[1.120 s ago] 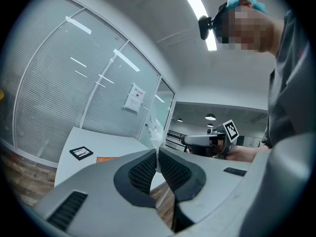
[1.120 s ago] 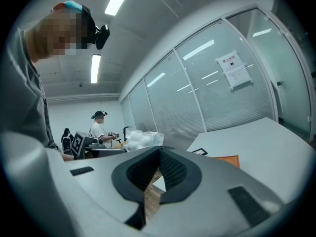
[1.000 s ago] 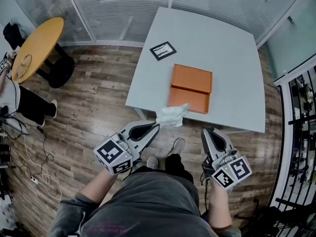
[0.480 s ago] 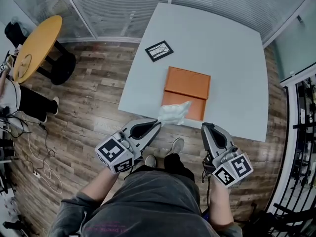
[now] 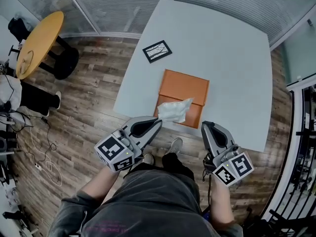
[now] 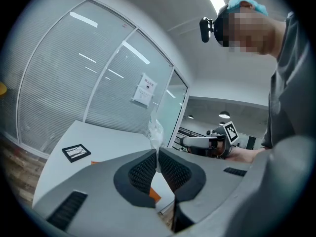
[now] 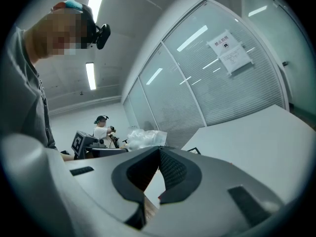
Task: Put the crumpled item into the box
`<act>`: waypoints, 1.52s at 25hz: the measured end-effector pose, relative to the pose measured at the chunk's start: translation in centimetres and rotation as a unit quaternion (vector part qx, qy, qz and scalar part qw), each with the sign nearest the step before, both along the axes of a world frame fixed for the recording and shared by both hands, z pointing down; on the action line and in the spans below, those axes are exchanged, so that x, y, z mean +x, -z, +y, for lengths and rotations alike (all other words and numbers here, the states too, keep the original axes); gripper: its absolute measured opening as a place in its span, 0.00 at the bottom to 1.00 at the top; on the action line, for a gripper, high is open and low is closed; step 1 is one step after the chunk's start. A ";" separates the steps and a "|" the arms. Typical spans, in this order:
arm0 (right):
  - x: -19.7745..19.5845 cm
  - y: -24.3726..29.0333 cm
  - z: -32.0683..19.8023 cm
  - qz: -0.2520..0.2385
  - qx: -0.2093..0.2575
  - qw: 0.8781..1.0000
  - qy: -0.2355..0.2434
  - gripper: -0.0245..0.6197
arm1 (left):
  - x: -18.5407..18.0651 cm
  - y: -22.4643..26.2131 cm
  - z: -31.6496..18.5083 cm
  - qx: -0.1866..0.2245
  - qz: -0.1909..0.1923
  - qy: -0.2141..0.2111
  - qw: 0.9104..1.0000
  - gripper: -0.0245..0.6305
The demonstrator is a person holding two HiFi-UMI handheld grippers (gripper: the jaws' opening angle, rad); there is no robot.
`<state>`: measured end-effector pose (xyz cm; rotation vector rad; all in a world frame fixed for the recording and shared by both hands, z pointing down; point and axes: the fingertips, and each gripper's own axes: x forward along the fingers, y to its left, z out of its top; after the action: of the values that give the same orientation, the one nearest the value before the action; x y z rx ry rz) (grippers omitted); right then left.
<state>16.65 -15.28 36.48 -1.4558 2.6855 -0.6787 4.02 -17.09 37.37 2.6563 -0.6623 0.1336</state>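
An orange box lies open on the pale grey table, near its front edge. My left gripper is shut on a crumpled white item, which hangs over the box's near half. In the left gripper view the item sticks up from between the closed pads. My right gripper hovers off the table's front edge, to the right of the box, its jaws shut with nothing in them. The right gripper view shows the item to the left.
A small black-framed card lies on the table beyond the box. A round yellow table stands far left, with cables on the wood floor. Glass walls with blinds run behind the table. A black railing is at right.
Both grippers have advanced toward the table. The crumpled item has gone from over the table's front edge to over the near half of the orange box.
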 end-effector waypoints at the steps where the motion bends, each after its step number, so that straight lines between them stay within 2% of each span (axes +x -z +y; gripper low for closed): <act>1: 0.5 -0.1 -0.5 -0.002 -0.001 1.000 0.002 0.04 | 0.5 -0.1 -0.4 -0.001 -0.002 0.002 1.000 0.08; 18: 6.2 -2.0 -3.6 -0.020 -0.013 0.999 0.036 0.04 | 5.8 -2.2 -2.9 -0.023 -0.023 0.036 0.999 0.08; 30: 7.5 -5.2 -4.6 -0.030 -0.048 0.998 0.030 0.04 | 6.9 -7.1 -3.9 -0.060 -0.058 0.019 0.996 0.08; 38: 7.3 -7.4 -6.1 -0.020 -0.079 0.997 0.002 0.04 | 7.1 -10.9 -5.2 -0.104 -0.067 -0.029 0.992 0.08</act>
<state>23.99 -21.37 43.83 -1.4515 2.6602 -0.9300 11.13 -22.30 48.30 2.4820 -0.5785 0.3804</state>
